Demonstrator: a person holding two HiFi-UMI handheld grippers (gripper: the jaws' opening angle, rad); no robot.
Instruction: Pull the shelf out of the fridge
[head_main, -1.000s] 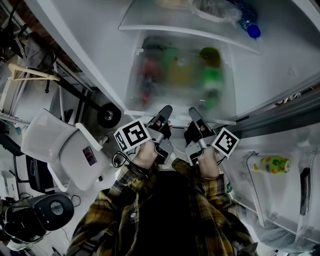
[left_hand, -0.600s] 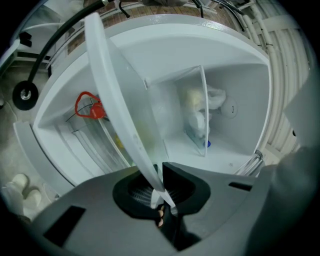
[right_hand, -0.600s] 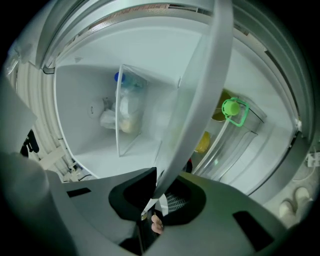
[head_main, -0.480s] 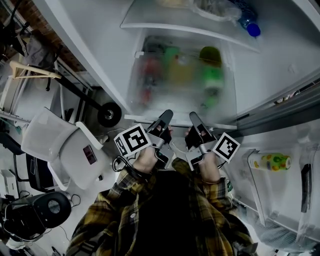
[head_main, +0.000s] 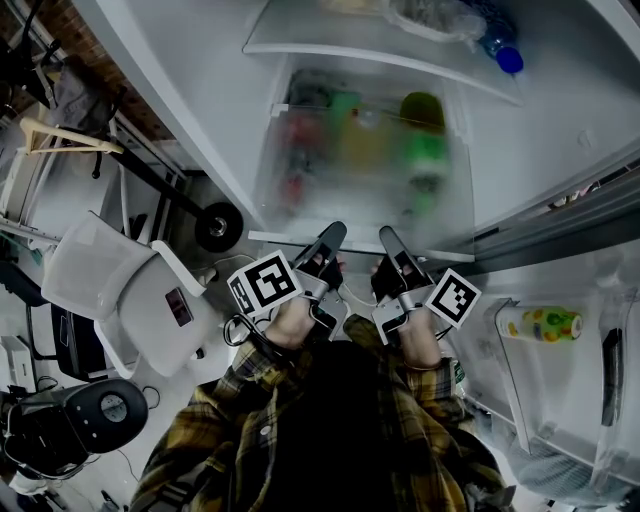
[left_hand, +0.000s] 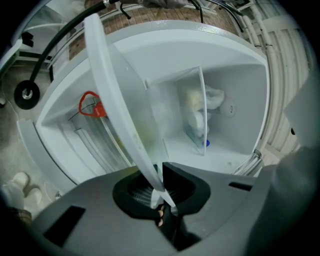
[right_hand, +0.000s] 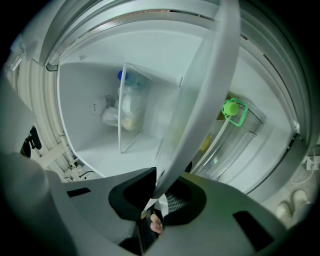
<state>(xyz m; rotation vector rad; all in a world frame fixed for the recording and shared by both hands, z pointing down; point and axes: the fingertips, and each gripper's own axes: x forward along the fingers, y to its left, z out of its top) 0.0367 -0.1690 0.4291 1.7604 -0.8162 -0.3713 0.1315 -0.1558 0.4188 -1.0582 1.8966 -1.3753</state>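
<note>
The frosted, see-through shelf (head_main: 360, 160) sticks partway out of the open fridge (head_main: 560, 140), with blurred red, yellow and green items showing beneath it. My left gripper (head_main: 333, 234) is shut on the left part of its white front edge (left_hand: 120, 110). My right gripper (head_main: 386, 238) is shut on the same edge (right_hand: 200, 110) a little to the right. In the left gripper view the jaws (left_hand: 159, 172) pinch the thin rim; in the right gripper view the jaws (right_hand: 159, 182) do the same. A person's plaid sleeves lie below both grippers.
Above is a fixed upper shelf (head_main: 330, 48) with a bag and a blue-capped bottle (head_main: 507, 60). The open fridge door at right holds a spotted bottle (head_main: 545, 326) in its bin. A white chair (head_main: 130, 300) and a black wheel (head_main: 218, 228) stand at left.
Both grippers have moved slightly toward the person, and the shelf's front edge has come out of the fridge with them by a small amount.
</note>
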